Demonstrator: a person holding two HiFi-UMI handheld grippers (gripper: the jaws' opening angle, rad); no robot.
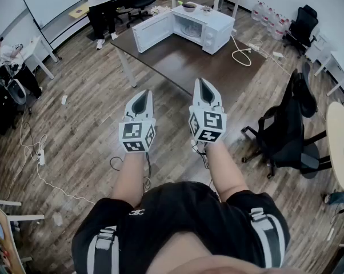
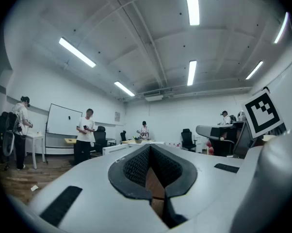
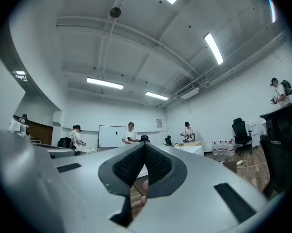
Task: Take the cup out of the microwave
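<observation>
Left gripper (image 1: 140, 103), lower centre-left: jaws closed tip to tip, nothing between them.

Microwave door (image 1: 152, 32), upper centre, stands swung open to the left. The microwave (image 1: 215, 27) sits on the dark table (image 1: 178, 59), well apart from both grippers. The cup should be inside the cavity, but it is too small for me to make out from here.

Right gripper (image 1: 206, 93), just right of the left one: jaws pressed together, empty.

My judgement: the approach is not begun. I walk up first and spread one gripper's jaws before the opening. I enter level, clear of the door edge, and lift the cup out without tilting it.
</observation>
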